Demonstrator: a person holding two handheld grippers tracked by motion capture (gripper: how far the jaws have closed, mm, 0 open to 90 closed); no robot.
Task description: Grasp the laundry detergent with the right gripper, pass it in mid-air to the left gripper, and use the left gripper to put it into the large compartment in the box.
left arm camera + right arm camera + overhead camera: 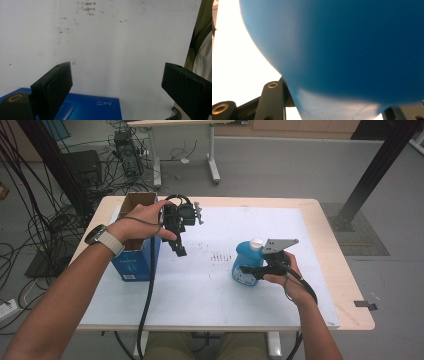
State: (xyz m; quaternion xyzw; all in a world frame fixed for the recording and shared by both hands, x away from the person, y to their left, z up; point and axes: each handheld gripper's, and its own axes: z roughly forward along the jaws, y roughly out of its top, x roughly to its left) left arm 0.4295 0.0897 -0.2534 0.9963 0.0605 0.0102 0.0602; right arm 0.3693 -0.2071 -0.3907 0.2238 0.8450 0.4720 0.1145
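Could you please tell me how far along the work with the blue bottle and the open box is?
Done: the right gripper is clamped on the blue bottle, which stands on the white mat. In hand: the left gripper hovers open beside the open blue box. Left: probably moving the bottle into that box.

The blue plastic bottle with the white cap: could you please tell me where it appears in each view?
High view: blue plastic bottle with the white cap right of centre, clamped by the right gripper.
Left gripper view: absent.
Right gripper view: bottle close up.
Shared landmark: white table mat.
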